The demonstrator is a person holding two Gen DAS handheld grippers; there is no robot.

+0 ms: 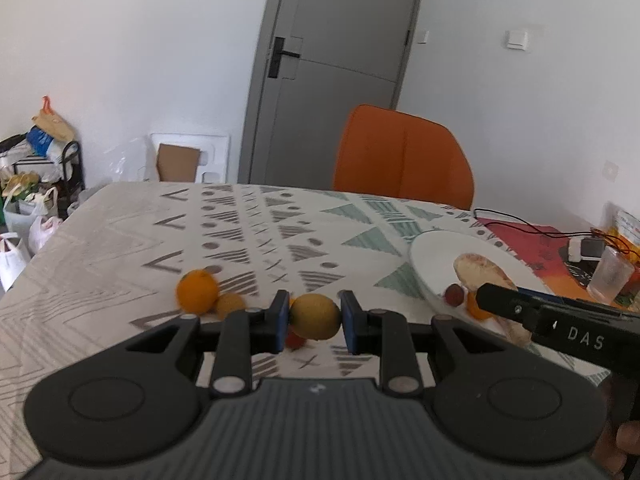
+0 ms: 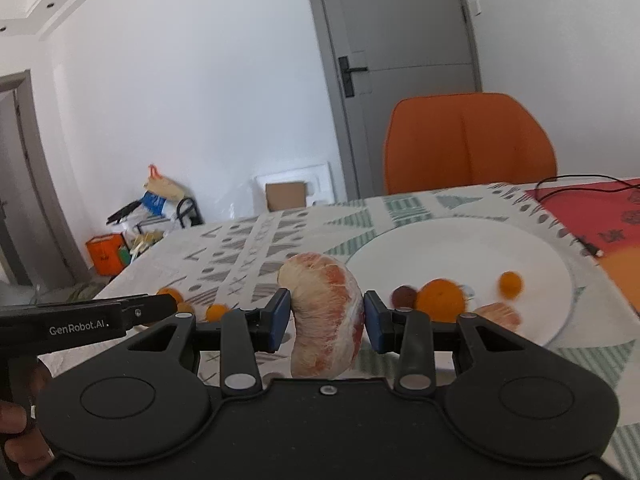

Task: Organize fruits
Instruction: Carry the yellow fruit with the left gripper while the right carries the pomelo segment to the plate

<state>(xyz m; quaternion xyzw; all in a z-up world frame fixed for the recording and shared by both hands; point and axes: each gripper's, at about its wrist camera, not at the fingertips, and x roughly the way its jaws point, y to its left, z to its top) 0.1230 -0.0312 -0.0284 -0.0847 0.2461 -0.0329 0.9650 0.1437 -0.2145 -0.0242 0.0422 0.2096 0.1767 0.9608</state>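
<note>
While the left gripper (image 1: 315, 318) pinches a round yellow-green fruit (image 1: 315, 316) between its 2 blue pads, held clear above the patterned grey-and-green tablecloth (image 1: 120, 240), the right gripper (image 2: 326, 314) clamps a peeled, curved pomelo segment with pink flesh (image 2: 326, 312), also lifted off the cloth. In the left wrist view, a large orange (image 1: 198, 291) and a smaller yellowish round fruit (image 1: 230, 305) sit touching each other on the cloth left of the gripper, and a small red-orange fruit (image 1: 295, 340) shows just under the held one. The round white plate (image 2: 440, 248) lies to the right. On it, in the right wrist view, are a dark red-brown small fruit (image 2: 404, 296), a big orange fruit (image 2: 440, 300) just beside it, a small orange ball (image 2: 510, 285) apart, and another pomelo piece (image 2: 498, 314) near the front rim. An orange chair (image 2: 468, 140) stands behind the table.
</note>
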